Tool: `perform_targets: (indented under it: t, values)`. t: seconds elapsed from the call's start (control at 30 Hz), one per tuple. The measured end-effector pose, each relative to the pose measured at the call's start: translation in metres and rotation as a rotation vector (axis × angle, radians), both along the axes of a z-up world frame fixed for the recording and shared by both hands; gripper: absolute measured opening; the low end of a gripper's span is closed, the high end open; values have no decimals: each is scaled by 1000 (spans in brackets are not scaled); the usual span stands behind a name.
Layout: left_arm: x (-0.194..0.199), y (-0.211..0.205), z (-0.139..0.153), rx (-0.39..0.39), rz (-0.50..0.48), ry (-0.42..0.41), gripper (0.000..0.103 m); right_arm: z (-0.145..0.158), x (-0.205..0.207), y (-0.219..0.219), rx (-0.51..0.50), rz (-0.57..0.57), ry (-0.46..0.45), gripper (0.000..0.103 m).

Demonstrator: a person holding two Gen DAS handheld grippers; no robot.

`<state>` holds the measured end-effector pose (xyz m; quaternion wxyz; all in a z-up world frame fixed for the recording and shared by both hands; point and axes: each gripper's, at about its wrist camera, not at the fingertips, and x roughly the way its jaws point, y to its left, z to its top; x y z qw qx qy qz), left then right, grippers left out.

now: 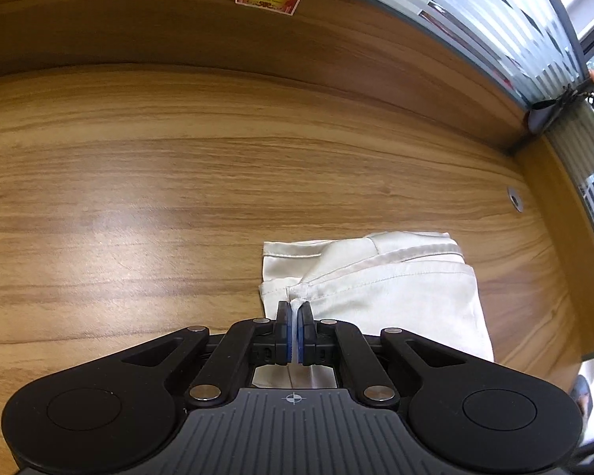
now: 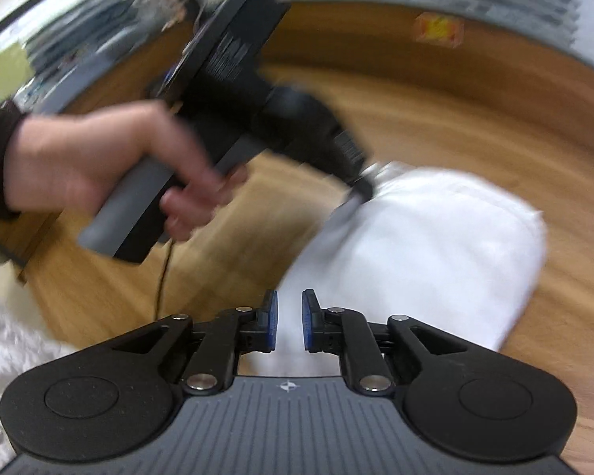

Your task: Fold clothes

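Garment: the folded cream satin garment point(image 1: 376, 289) lay on the wood-grain desk point(image 1: 138, 198).
Left gripper point(image 1: 295, 310): clamped on a seam.
Right gripper point(image 2: 289, 318): jaws parted, pressing nothing.
Risk: lifting one-sided could have dragged the fold apart.

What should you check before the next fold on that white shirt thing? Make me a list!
1. Left tongs pinching the folded cream-white satin garment: ok, cloth is squeezed between the blue pads.
2. Right tongs let go: ok, the pads stand apart and do not squeeze the cloth that shows through the gap.
3. Garment flat on the light brown wooden desk: ok in the left wrist view.
4. Garment edges lined up: cannot tell, the right wrist view is blurred.
5. Room on the desk for the fold: ok, bare wood lies left of the garment.
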<state>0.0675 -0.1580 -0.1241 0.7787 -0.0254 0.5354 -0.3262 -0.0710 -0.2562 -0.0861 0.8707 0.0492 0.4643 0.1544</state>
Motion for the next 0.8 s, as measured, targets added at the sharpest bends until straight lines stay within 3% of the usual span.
perform_targets:
  t: [0.1, 0.27, 0.33, 0.4, 0.57, 0.7, 0.8]
  values:
    - [1, 4, -1, -6, 16, 0, 5, 2, -3, -11, -17, 1, -16, 21]
    - [4, 10, -2, -3, 29, -3, 5, -16, 6, -5, -130, 43, -26, 25]
    - [4, 13, -1, 1, 24, -10, 5, -20, 13, -3, -167, 23, -65, 36]
    - [4, 16, -2, 4, 24, -11, 5, -22, 19, -2, -212, -9, -101, 40]
    - [5, 23, -6, 8, 30, 1, 5, -36, 39, 1, -276, -68, -93, 40]
    - [7, 27, -10, 22, 40, 15, 6, -54, 47, 10, -319, -32, -78, 40]
    - [9, 37, -2, -18, 61, 28, 6, -64, 49, 14, -349, 2, -78, 40]
